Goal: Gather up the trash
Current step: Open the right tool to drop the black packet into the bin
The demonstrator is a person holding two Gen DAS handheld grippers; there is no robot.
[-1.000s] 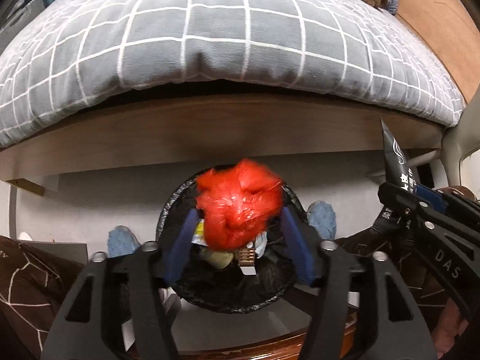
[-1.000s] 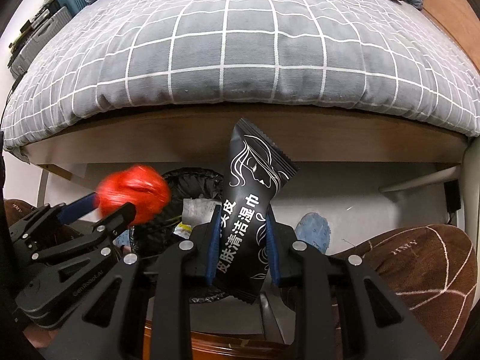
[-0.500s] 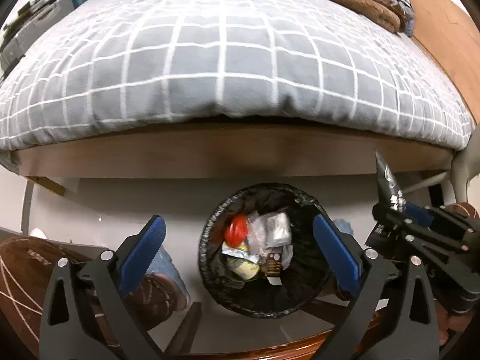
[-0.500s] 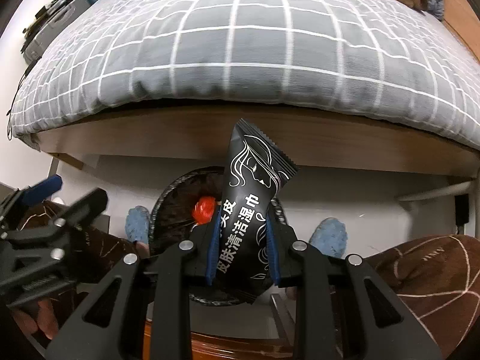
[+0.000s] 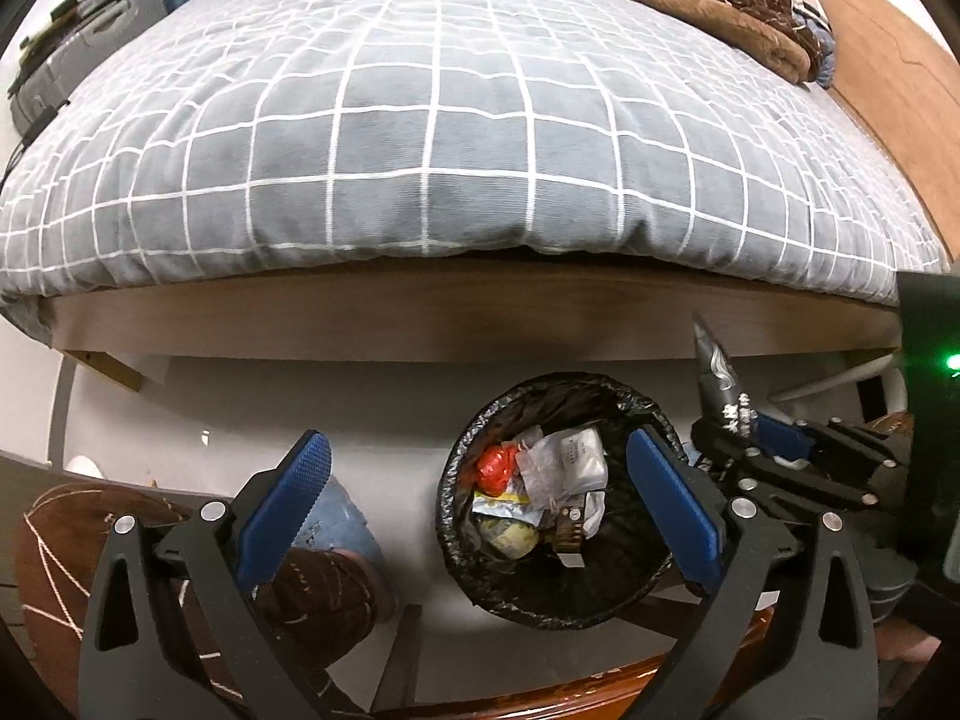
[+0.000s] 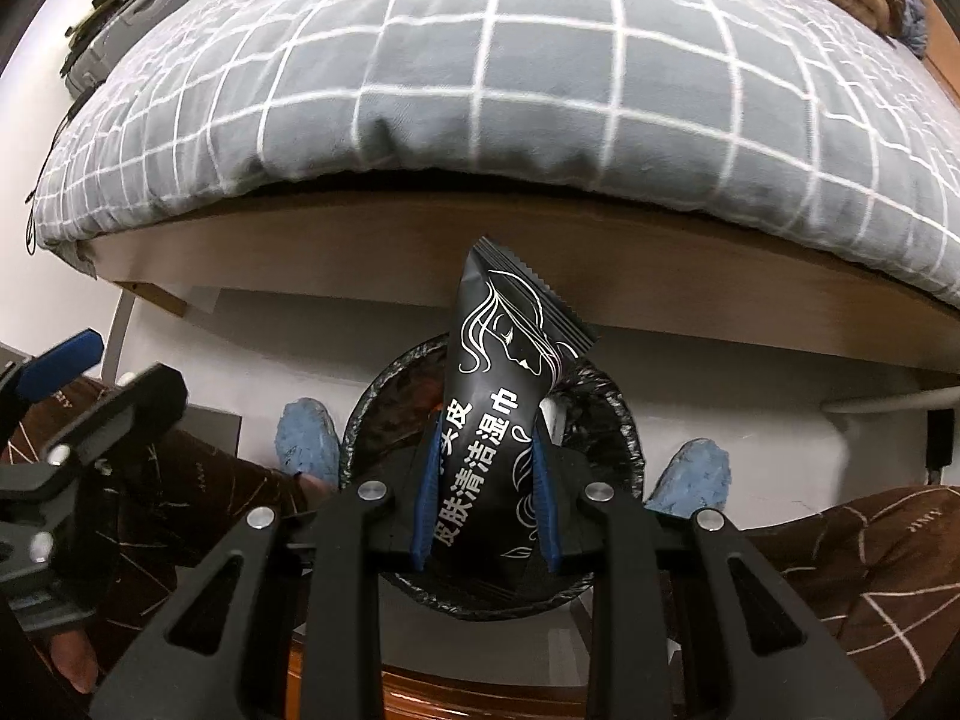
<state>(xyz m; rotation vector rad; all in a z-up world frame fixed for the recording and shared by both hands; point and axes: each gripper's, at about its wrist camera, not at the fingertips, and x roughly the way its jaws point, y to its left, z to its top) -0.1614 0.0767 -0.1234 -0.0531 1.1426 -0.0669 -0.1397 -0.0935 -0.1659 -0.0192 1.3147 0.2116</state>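
While the right gripper [image 6: 483, 492] is held over the bin [image 6: 624, 438], a black wet-wipe packet [image 6: 498, 420] is clamped upright between its jaws, the sealed top pointing toward the bed [image 6: 480, 78]. The left gripper [image 5: 480, 504] is seen with its jaws spread wide and nothing between them, the bin [image 5: 474, 540] lying below and to the right of centre. Inside the black-lined bin a red wrapper [image 5: 497, 467], crumpled clear plastic [image 5: 567, 456] and a yellow wrapper [image 5: 510, 531] are visible. Blue slippers [image 6: 306, 438] are seen on the floor to either side of the bin.
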